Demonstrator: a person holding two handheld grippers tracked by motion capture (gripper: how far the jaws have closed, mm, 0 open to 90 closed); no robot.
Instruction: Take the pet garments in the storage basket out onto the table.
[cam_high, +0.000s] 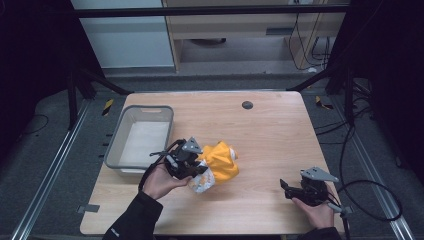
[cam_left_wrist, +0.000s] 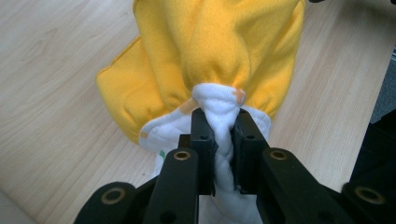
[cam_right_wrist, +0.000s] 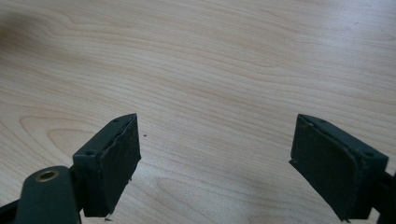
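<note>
A yellow fleece garment (cam_high: 222, 159) with a white lining lies bunched near the middle of the wooden table (cam_high: 270, 130). My left gripper (cam_high: 197, 172) is shut on a fold of its white lining, beside the bin. In the left gripper view the white cloth (cam_left_wrist: 223, 112) is pinched between the two black jaws of the left gripper (cam_left_wrist: 223, 122), and the yellow fleece (cam_left_wrist: 215, 51) bulges beyond them. My right gripper (cam_high: 284, 187) rests low at the table's front right. The right gripper (cam_right_wrist: 215, 158) stands wide open over bare wood, with nothing between its pads (cam_right_wrist: 122, 161).
A grey plastic bin (cam_high: 116, 145) with a white bottom stands at the table's left side, close to my left hand. A small dark round cap (cam_high: 247, 105) sits near the far edge. Cables (cam_high: 370, 200) trail off the table's right edge.
</note>
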